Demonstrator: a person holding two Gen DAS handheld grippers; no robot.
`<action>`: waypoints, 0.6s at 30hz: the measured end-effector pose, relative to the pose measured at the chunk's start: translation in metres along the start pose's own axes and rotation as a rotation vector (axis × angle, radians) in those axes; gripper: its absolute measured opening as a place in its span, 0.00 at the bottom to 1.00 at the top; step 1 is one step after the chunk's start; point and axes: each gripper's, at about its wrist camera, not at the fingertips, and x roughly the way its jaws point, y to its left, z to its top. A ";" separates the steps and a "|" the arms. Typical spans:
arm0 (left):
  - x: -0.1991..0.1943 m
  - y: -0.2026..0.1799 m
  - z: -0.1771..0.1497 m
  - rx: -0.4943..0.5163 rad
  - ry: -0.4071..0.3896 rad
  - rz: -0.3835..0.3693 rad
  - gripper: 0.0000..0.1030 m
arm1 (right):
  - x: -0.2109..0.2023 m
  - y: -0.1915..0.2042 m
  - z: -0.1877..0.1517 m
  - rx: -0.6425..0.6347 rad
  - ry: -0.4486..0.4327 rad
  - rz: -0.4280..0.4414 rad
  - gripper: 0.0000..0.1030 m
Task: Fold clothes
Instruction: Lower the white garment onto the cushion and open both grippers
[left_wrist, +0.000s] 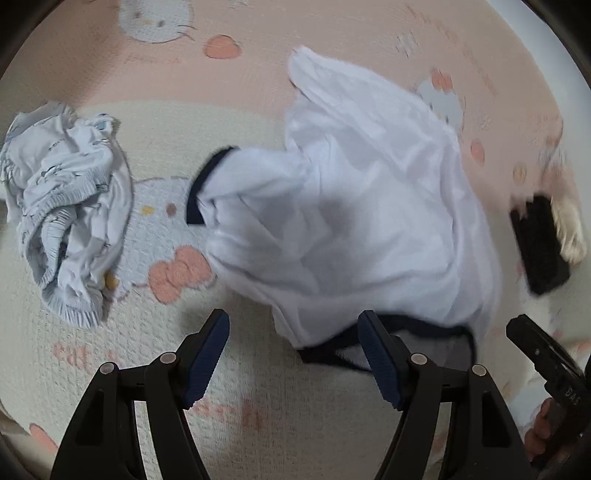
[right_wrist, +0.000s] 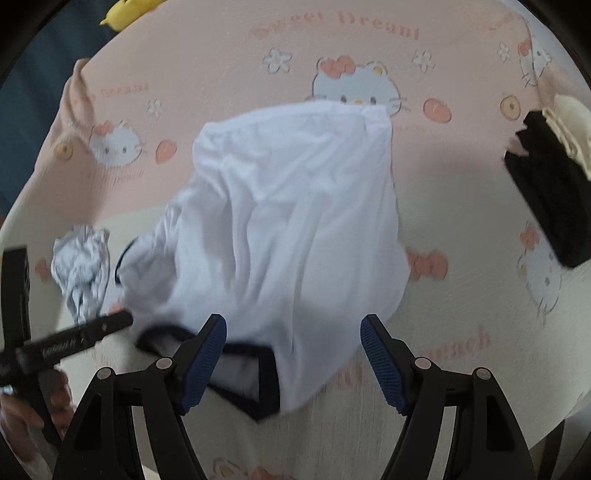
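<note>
A white T-shirt (left_wrist: 351, 206) with navy trim lies rumpled on the blanket, and it fills the middle of the right wrist view (right_wrist: 288, 221). Its navy-edged cuff (left_wrist: 197, 184) points left. A navy-edged opening (left_wrist: 406, 343) lies at the near edge, also in the right wrist view (right_wrist: 240, 373). My left gripper (left_wrist: 293, 321) hovers open over the shirt's near edge, pads clear of the cloth. My right gripper (right_wrist: 293, 325) is open too, above the shirt's near part, and shows at the right edge of the left wrist view (left_wrist: 546, 365). The left gripper (right_wrist: 74, 343) shows left of the shirt.
A crumpled pale patterned garment (left_wrist: 66, 221) lies left of the shirt (right_wrist: 81, 273). A folded black and cream stack (left_wrist: 539, 243) sits to the right (right_wrist: 554, 177). Everything rests on a pink and cream cartoon-cat blanket (right_wrist: 461, 206). Its edge drops off at far left (right_wrist: 74, 92).
</note>
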 end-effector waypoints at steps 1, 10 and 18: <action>0.001 -0.005 -0.003 0.029 0.001 0.014 0.68 | 0.002 -0.001 -0.006 0.004 0.005 -0.007 0.72; 0.018 -0.029 -0.012 0.094 0.029 0.076 0.68 | 0.016 0.009 -0.046 -0.038 0.004 -0.038 0.72; 0.028 -0.021 -0.009 0.056 0.001 0.167 0.68 | 0.027 0.022 -0.046 -0.149 -0.038 -0.170 0.69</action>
